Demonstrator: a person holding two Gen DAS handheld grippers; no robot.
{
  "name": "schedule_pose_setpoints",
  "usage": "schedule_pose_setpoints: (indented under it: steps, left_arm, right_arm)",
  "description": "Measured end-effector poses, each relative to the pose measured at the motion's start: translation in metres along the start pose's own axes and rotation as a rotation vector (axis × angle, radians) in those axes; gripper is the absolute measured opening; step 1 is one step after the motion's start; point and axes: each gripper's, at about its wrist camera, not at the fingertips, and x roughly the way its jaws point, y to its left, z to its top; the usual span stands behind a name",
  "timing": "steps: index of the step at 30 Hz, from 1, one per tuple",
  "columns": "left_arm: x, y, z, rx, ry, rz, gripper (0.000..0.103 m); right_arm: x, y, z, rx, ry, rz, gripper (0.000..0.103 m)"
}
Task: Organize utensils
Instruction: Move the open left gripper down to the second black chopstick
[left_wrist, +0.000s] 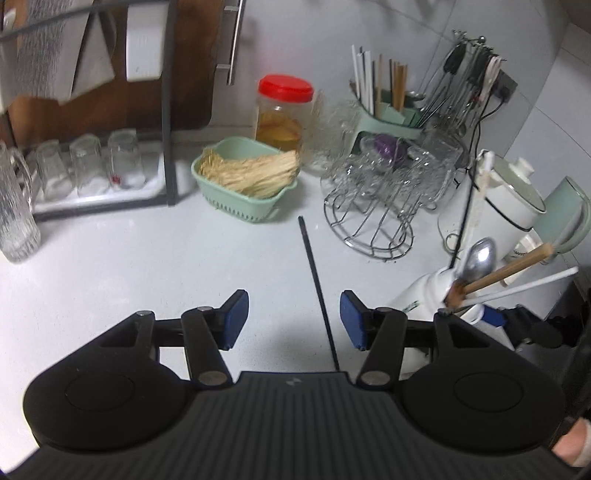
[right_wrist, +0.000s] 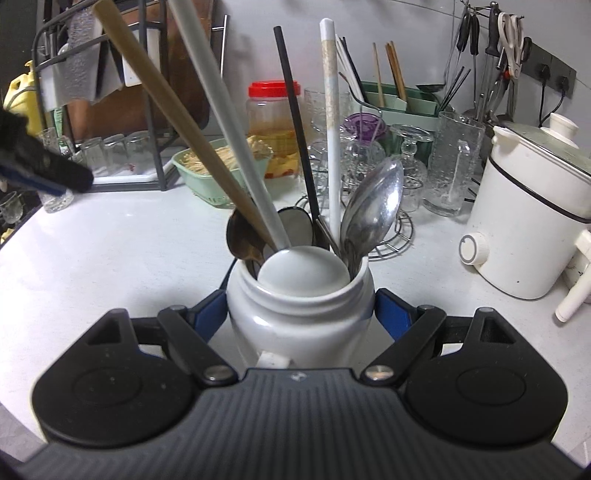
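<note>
A white ceramic jar, crowded with spoons and chopsticks, is clamped between the blue pads of the right gripper, which is closed on its sides just above the white countertop. The left gripper is held with its jaws apart and empty over a thin black chopstick lying flat on the countertop; the stick passes between the open pads, nearer the right one, and is touched by neither. A slip is judged the main risk: a thin round stick lying flat on a hard surface could roll or skid away as the pads close, or be pinched off-centre and swing. Once lifted, its long end could be knocked against the tan wooden handle and the grey ladle handle that lean out of the jar, and the jar's mouth is already nearly filled by the ladle's bowl, so little room is left for another piece. Open countertop is seen to the left of the chopstick, while a wire glass rack and a pale green basket stand beyond its far tip.
</note>
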Motion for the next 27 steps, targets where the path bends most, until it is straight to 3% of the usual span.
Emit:
schedule_pose_setpoints:
  steps: [10, 12, 18, 27]
  left_arm:
    - [0.049, -0.009, -0.036, -0.012, 0.111, -0.051, 0.058]
    - [0.060, -0.016, -0.041, -0.008, 0.137, -0.078, 0.042]
    - [0.085, -0.033, -0.053, 0.008, 0.161, -0.079, 0.024]
    - [0.110, -0.057, -0.061, 0.059, 0.129, -0.012, 0.022]
  right_arm:
    - [-0.002, -0.013, -0.003, 0.009, 0.000, -0.013, 0.088]
    - [-0.003, -0.014, -0.003, 0.006, -0.001, -0.012, 0.088]
    - [-0.008, -0.022, -0.006, -0.006, 0.006, -0.004, 0.088]
    - [-0.009, -0.031, -0.006, -0.060, 0.000, 0.053, 0.089]
